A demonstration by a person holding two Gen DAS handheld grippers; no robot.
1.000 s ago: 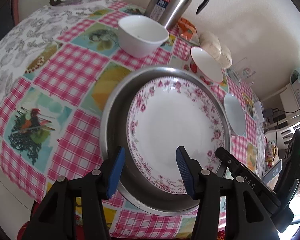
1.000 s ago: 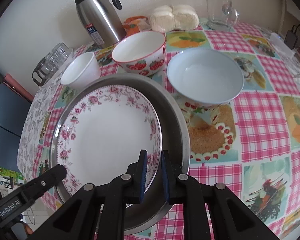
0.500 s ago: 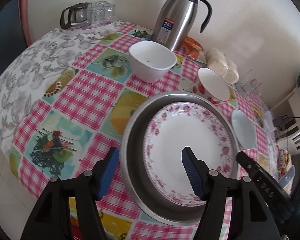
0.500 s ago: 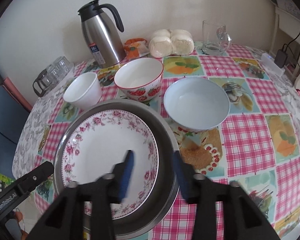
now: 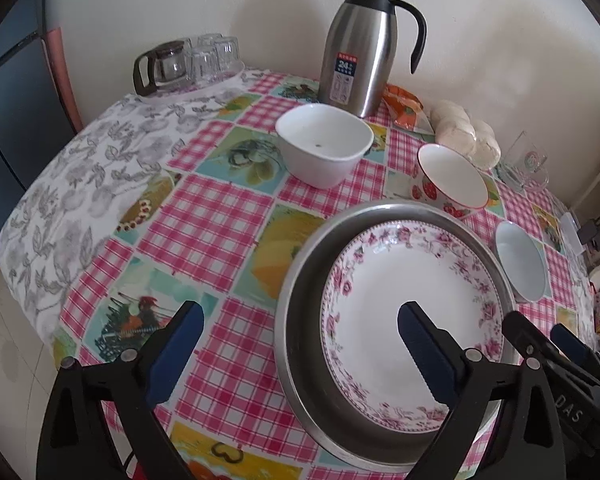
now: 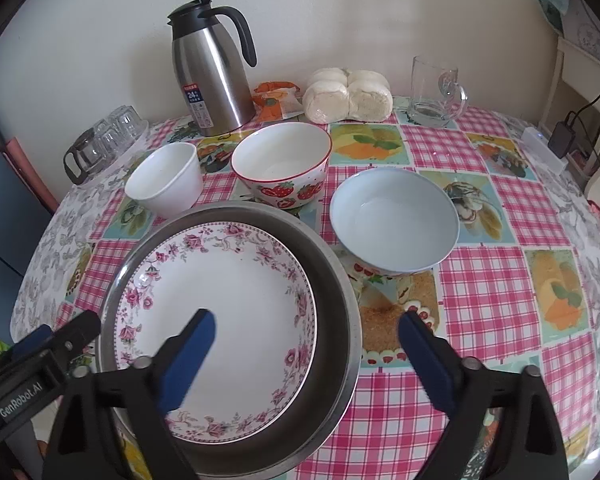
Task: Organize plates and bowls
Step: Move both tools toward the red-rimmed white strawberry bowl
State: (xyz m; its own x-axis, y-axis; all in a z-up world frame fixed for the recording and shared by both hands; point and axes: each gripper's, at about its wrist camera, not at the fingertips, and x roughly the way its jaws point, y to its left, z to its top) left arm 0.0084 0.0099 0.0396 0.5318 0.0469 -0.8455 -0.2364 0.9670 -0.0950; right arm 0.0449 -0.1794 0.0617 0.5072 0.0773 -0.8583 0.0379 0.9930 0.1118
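Checked oilcloth in pink squares and fruit pictures covers our table (image 5: 220,216), pushed against a pale wall. Through the left wrist camera we see our left gripper (image 5: 300,340) spread wide, its jaws having just been opening, gripping nothing: one pad hangs over the cloth, the other over the flowered plate (image 5: 412,304), which lies inside the steel basin (image 5: 300,292) at the near right. Beyond the basin stand the white bowl (image 5: 324,144), the strawberry bowl (image 5: 452,184) and, at the right, the pale blue bowl (image 5: 520,264), with the steel jug (image 5: 360,48) by the wall. Through the right wrist camera our right gripper (image 6: 304,352) is likewise released, jaws just opened, straddling the basin's right rim with nothing pressed between the pads; the plate sits at the near left, the blue bowl (image 6: 396,224) just right of the basin, the strawberry bowl (image 6: 284,164) and white bowl (image 6: 166,178) behind it. We judge the plate is placed and a bowl comes next. To do it well we should take a bowl by its rim with one pad inside and one outside, lift straight, and keep clear of the neighbouring bowls and the glass mug (image 6: 436,92)
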